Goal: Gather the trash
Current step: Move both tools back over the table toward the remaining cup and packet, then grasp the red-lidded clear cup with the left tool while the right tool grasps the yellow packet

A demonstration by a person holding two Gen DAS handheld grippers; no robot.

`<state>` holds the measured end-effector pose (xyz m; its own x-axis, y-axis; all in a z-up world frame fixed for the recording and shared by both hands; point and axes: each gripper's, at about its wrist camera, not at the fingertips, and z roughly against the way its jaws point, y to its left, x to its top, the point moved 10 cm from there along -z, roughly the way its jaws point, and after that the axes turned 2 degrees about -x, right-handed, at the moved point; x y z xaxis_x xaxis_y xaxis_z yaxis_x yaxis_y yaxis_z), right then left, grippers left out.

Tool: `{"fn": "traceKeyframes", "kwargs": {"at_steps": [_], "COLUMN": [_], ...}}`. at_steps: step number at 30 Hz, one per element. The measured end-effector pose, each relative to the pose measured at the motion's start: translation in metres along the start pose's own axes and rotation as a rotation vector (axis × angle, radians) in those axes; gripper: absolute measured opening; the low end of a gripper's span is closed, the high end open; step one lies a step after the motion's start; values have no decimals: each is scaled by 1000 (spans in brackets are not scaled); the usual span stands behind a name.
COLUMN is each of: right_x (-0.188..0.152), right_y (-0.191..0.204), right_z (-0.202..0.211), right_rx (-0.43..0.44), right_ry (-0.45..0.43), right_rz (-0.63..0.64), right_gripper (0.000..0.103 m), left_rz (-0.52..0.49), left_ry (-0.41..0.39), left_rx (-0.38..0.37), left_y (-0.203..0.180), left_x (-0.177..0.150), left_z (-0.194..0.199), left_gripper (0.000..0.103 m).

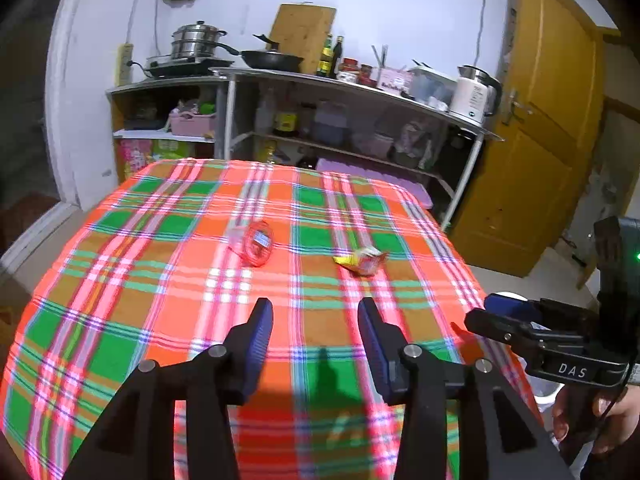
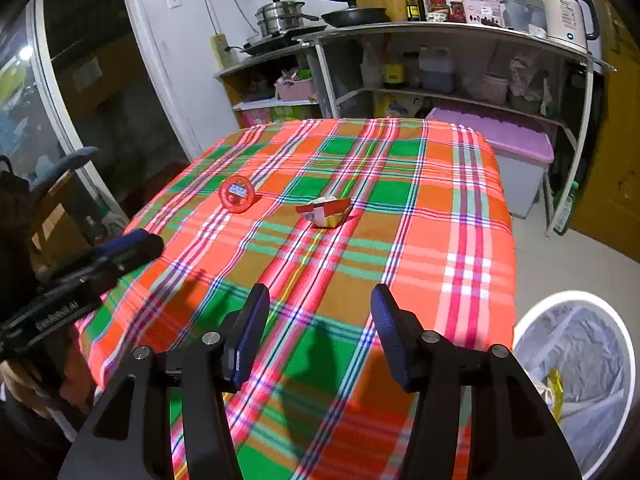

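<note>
**Both grippers open and empty, side by side**

The left gripper [image 1: 316, 308] points forward and downward, its two blue-padded fingers [image 1: 260, 336] parted with nothing between them. The right gripper [image 2: 320, 296] is angled the same way, jaws spread wider, also empty. Each shows in the other's view: the right one juts in at the left gripper's right side, with a bare hand [image 1: 600, 420] wrapped around its grip below; the left one reaches in at the right gripper's left side.
</note>
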<state>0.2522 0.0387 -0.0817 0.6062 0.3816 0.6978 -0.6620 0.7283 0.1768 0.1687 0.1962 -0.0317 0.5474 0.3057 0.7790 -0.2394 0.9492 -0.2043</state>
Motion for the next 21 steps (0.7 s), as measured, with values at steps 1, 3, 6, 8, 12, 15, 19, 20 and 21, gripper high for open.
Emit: {"fn": "traceKeyframes", "kwargs": {"at_steps": [1, 3, 6, 8, 12, 15, 19, 20, 21], "right_x": [2, 5, 10, 15, 25, 31, 40, 42, 44], "right_y": [0, 0, 1, 2, 1, 1, 2, 2, 2], "right_z": [-5, -14, -27, -35, -52, -64, -81, -85, -88], "right_rx": [0, 1, -2, -2, -10, -14, -19, -20, -20], "right_ry": [7, 16, 26, 29, 40, 46, 53, 54, 56], "right_rz": [-1, -5, -2, 0, 2, 5, 13, 15, 16], "right_gripper": [54, 54, 54, 54, 54, 54, 54, 54, 54], "left_rz": [2, 5, 5, 2, 6, 10, 20, 21, 20], "left_ry": [1, 6, 15, 25, 51, 66, 83, 84, 87], "left_rx": [6, 16, 29, 32, 40, 48, 45, 41, 36], "left_y": [4, 13, 23, 28, 40, 50, 59, 60, 60], "left_x": [2, 5, 10, 13, 18, 22, 26, 28, 29], "left_z": [-2, -8, -18, -26, -44, -58, -73, -76, -79], "left_gripper": [44, 44, 45, 45, 46, 46, 48, 51, 52]}}
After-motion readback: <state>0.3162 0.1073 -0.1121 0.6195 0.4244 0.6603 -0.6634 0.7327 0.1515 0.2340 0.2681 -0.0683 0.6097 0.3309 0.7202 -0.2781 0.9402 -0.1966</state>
